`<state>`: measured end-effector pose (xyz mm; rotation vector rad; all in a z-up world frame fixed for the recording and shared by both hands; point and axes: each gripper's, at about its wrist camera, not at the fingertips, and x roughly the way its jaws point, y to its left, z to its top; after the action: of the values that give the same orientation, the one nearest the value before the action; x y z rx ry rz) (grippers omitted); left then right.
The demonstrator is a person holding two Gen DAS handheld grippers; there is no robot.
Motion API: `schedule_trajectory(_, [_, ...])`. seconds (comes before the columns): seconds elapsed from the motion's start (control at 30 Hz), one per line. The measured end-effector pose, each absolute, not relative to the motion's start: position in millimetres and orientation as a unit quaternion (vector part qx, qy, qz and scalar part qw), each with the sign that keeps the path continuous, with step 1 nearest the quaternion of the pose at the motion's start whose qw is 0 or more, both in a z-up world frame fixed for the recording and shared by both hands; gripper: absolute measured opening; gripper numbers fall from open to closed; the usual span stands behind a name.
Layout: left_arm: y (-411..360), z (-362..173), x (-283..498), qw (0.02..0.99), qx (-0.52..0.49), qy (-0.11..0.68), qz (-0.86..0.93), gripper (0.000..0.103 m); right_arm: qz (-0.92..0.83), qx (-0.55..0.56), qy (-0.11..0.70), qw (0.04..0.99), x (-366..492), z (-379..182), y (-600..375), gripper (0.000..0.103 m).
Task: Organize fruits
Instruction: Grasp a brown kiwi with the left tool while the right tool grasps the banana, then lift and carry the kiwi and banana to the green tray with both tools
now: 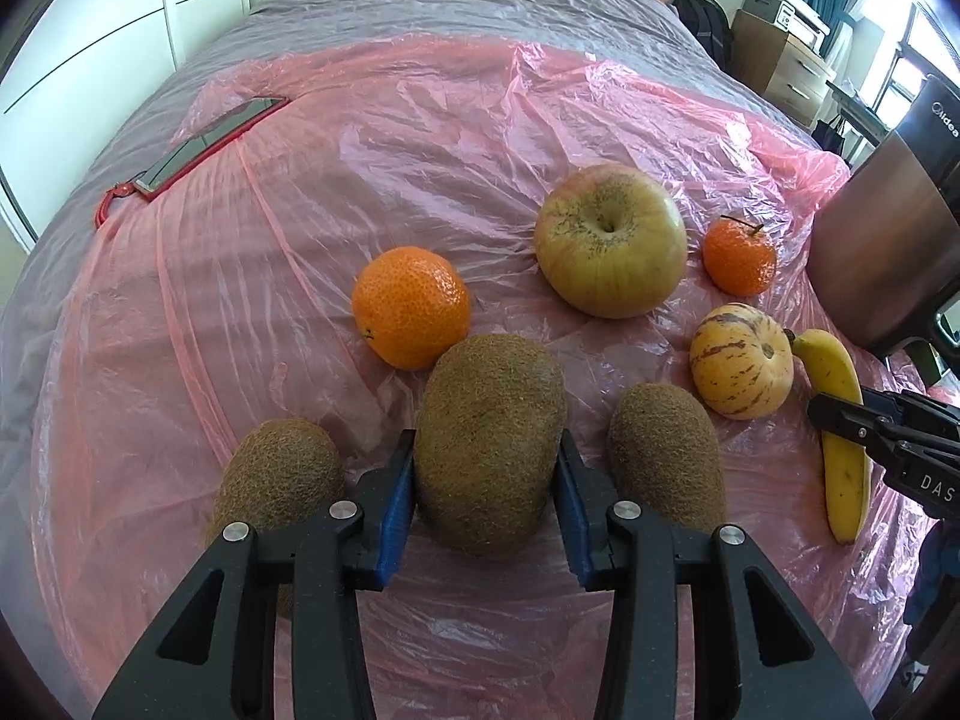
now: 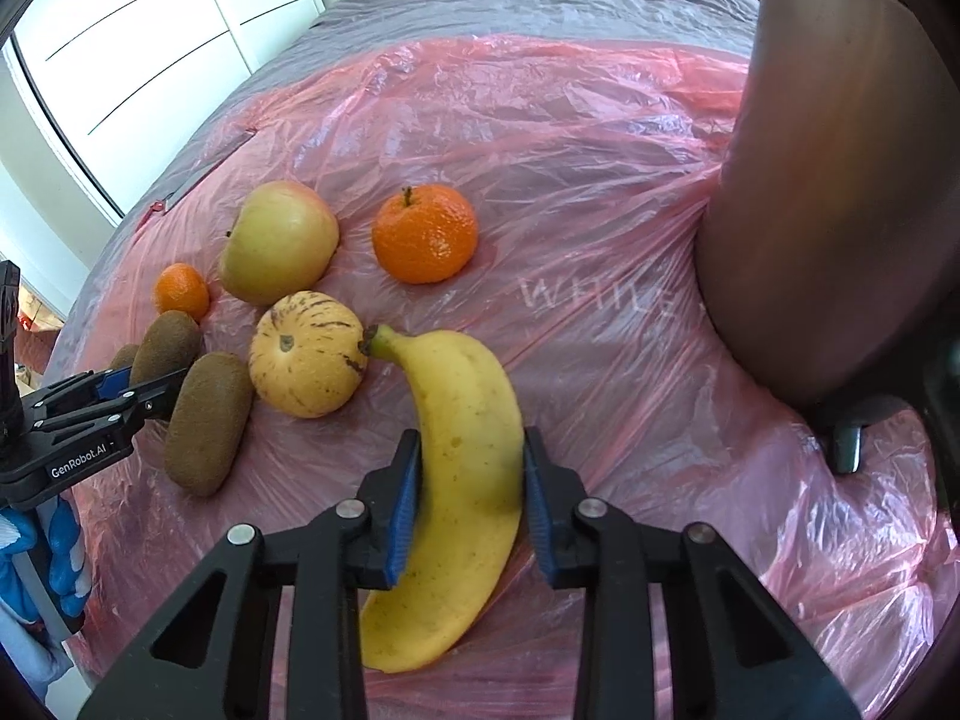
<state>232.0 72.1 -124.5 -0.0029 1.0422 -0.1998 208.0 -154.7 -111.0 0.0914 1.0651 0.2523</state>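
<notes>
Two kiwis [image 1: 276,474] [image 1: 666,450] crowd either side of the left tool [image 1: 486,468] — little room there. The pink plastic sheet [image 2: 600,192] lies bare toward the far bed [image 1: 456,0], but a dark pot [image 2: 840,180] blocks the right edge

We see a bed [image 1: 456,6] under a grey cover, with a pink plastic sheet [image 1: 420,138] spread over it. On the sheet lie three kiwis [image 1: 666,456], two mandarins [image 1: 411,306], an apple [image 1: 609,240], a striped melon [image 1: 741,360], a banana [image 2: 468,480] and a phone [image 1: 210,141] near its edge.

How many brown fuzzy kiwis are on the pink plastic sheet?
3. One brown fuzzy kiwi sits clamped in the left claw; a second kiwi lies just left of it, a third kiwi just right. None seems hidden.
</notes>
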Motion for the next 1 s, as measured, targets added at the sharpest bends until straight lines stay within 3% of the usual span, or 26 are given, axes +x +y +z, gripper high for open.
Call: schedule_trajectory(1.0, [59.1, -58.2, 107.2, 0.877, -0.022, 0.463, -0.126, 0.037, 0.185, 0.035, 0.468, 0.864, 112.3, -37.9, -159.8, 0.018])
